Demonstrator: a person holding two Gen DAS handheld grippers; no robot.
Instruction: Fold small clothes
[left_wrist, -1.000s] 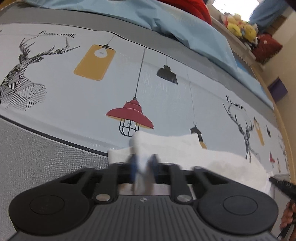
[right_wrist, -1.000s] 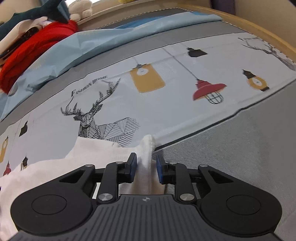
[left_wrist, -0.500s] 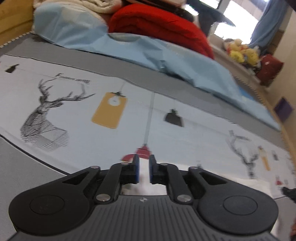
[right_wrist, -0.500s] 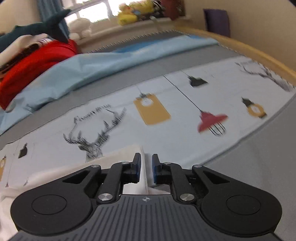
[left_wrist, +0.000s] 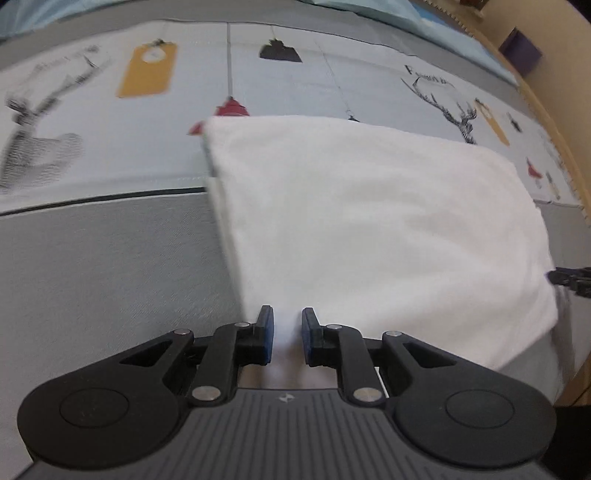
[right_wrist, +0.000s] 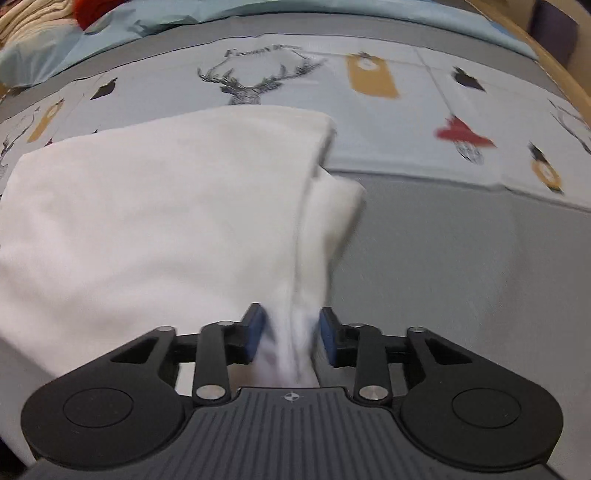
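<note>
A white garment (left_wrist: 369, 221) lies folded flat on the bed, stretching away from both grippers; it also shows in the right wrist view (right_wrist: 155, 206). My left gripper (left_wrist: 284, 334) is at its near left corner with the jaws a little apart and cloth between them. My right gripper (right_wrist: 290, 334) is at the near right corner with the jaws wider apart and bunched cloth lying loosely between them. A loose flap (right_wrist: 340, 218) sticks out at the garment's right edge. The tip of my right gripper (left_wrist: 570, 278) shows at the right edge of the left wrist view.
The bed cover (left_wrist: 110, 258) is grey near me and pale blue with deer and lamp prints farther off. A light blue quilt (right_wrist: 258, 14) lies along the back. A wooden bed rail (left_wrist: 554, 122) runs along the right side.
Both grippers carried the garment's edge up and over toward me, then came down low. The garment now lies folded over itself. Both pairs of jaws have opened from their earlier tight grip.
</note>
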